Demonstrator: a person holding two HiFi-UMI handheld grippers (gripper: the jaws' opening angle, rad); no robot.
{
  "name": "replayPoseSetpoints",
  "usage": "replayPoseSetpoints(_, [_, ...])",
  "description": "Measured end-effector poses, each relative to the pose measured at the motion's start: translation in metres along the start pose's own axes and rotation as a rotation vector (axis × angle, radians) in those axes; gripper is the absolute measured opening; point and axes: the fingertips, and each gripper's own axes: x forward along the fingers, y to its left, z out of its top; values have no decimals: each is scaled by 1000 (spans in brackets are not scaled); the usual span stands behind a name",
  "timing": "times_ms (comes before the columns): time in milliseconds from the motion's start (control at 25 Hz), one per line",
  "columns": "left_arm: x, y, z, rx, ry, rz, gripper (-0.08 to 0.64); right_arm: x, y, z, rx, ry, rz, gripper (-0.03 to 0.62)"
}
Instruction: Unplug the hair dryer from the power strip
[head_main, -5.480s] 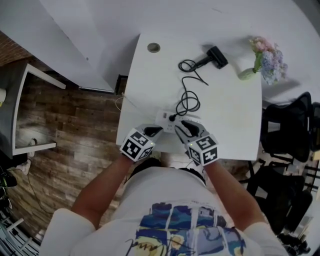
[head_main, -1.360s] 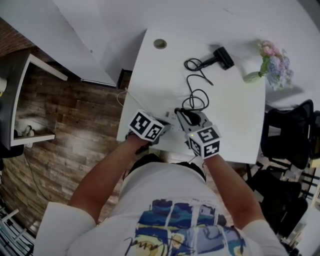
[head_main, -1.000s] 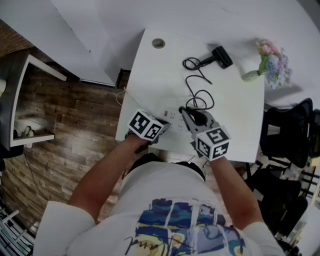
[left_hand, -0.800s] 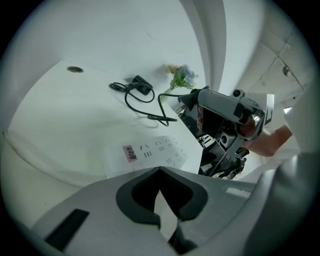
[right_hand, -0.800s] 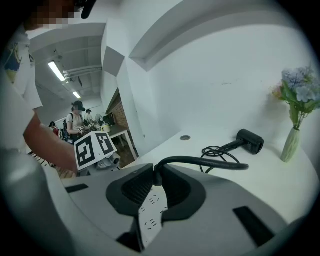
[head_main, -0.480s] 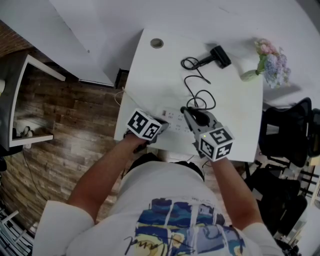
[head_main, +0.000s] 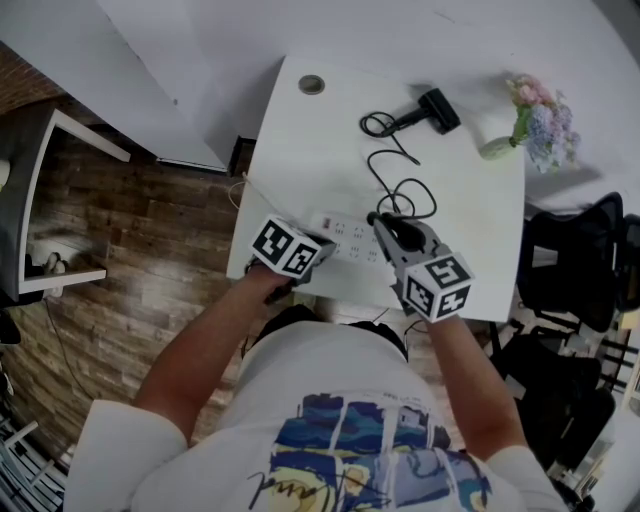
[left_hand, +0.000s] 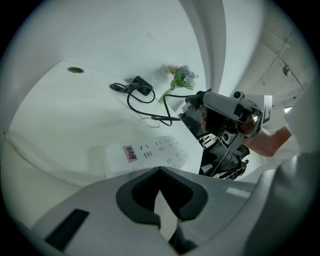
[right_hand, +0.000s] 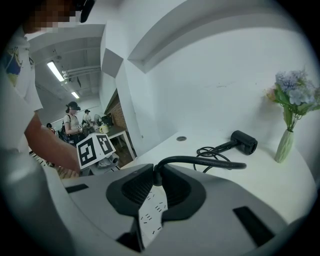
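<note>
Plug (right_hand: 158, 176) now clear of the power strip (head_main: 345, 238). The right gripper (head_main: 388, 225), fingers clamped on the plug, has carried it up and rightward over the last 1 s. Left gripper (left_hand: 160, 172) fingers are nearly together at the strip's near edge, apparently pinning it. Hair dryer (head_main: 432, 112) lies at the counter's (head_main: 470, 240) far side. Unplugging looks done.

White table (head_main: 300, 160) against white wall (head_main: 420, 30); wood-plank floor (head_main: 150, 250); black chair (head_main: 575, 260) right; ceiling strip lights (right_hand: 55, 70).
</note>
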Motion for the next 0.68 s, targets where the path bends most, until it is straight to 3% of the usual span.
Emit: replayPoseSetpoints(680, [0, 0, 0, -3, -3, 3, 0, -23, -15, -9, 28, -8, -26, 55])
